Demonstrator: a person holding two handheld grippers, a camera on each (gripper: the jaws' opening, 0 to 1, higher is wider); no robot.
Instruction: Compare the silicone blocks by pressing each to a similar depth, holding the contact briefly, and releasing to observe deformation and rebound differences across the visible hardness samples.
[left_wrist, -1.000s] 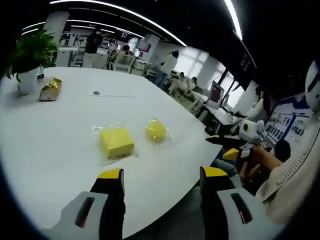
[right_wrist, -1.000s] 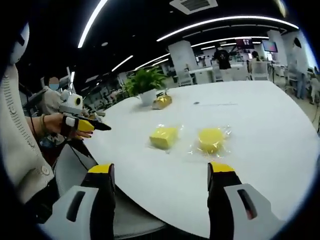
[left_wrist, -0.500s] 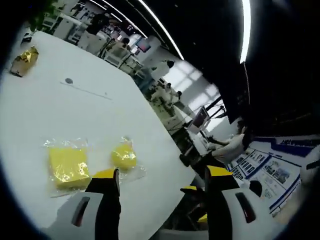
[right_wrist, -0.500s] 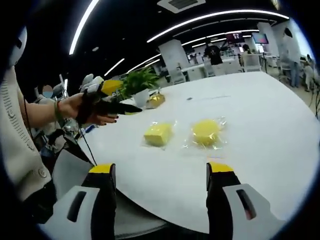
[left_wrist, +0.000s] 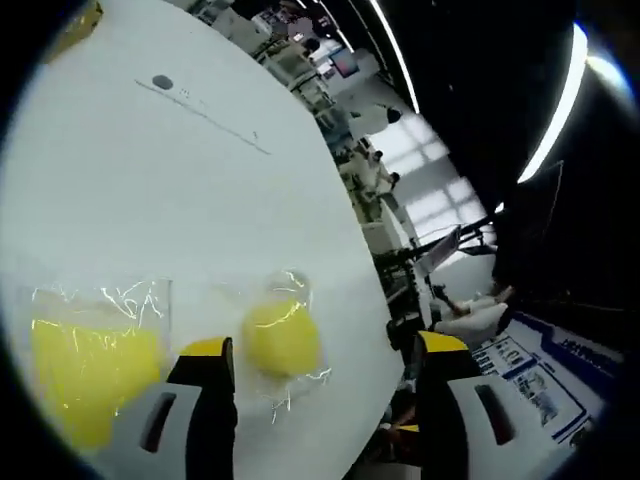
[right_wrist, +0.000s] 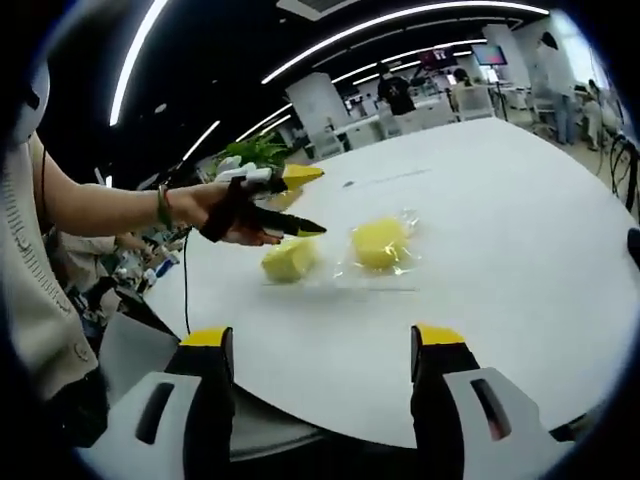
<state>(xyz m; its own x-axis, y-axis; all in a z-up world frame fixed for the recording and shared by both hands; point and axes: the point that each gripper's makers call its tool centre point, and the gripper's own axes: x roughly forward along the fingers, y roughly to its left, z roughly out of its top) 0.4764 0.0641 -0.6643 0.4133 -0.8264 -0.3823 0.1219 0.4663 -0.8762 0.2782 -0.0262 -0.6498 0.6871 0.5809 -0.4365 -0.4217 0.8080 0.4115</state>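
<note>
— Yellow blocks? 
— Round block (left_wrist: 281, 338) and square block (left_wrist: 88, 375) lay bagged on the table (left_wrist: 150, 200). 
— Tongs? 
— Left gripper (left_wrist: 320, 370) hovered wide over them; right gripper (right_wrist: 322, 350) wide, empty.

Two grey plastic jaws with black inner faces and yellow caps are seen rising from the bottom of each view: the left gripper (left_wrist: 320, 350) and the right gripper (right_wrist: 322, 340). A dark slot is set into each grey body. At the left of the right gripper view, a cream ribbed knit sleeve (right_wrist: 35, 310), a dark wristband (right_wrist: 163, 206) and a black hand strap (right_wrist: 222, 212) are worn.
</note>
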